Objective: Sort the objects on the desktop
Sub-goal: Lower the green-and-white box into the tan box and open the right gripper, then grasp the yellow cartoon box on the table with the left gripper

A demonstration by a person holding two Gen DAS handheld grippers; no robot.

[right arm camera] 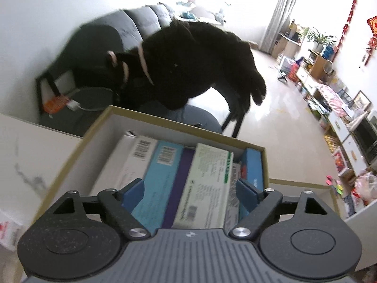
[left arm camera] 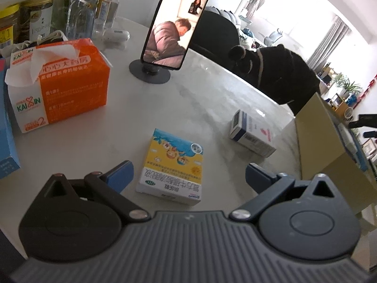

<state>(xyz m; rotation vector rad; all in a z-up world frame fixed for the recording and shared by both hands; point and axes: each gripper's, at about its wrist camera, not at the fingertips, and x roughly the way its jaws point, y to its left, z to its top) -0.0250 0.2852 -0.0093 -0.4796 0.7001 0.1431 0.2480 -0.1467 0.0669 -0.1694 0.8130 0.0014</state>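
A yellow cartoon-printed medicine box [left arm camera: 174, 165] lies flat on the pale table. My left gripper [left arm camera: 188, 173] hovers over it, open, its blue pads wide on either side and clear of it. A white and blue medicine box [left arm camera: 252, 134] lies farther right, near the open cardboard box [left arm camera: 313, 141]. In the right wrist view my right gripper [right arm camera: 189, 188] is open above that cardboard box [right arm camera: 179, 123]. Several medicine boxes lie side by side inside, among them a green-and-white one [right arm camera: 207, 184] and a teal one [right arm camera: 157, 181]. The pads touch none of them.
An orange tissue box [left arm camera: 61, 82] stands at the left, with a phone on a round stand [left arm camera: 174, 23] behind it. Jars and bottles [left arm camera: 35, 16] crowd the far left corner. A blue box [left arm camera: 7, 141] sits at the left edge. A chair draped in black fleece [right arm camera: 188, 66] stands beyond the table.
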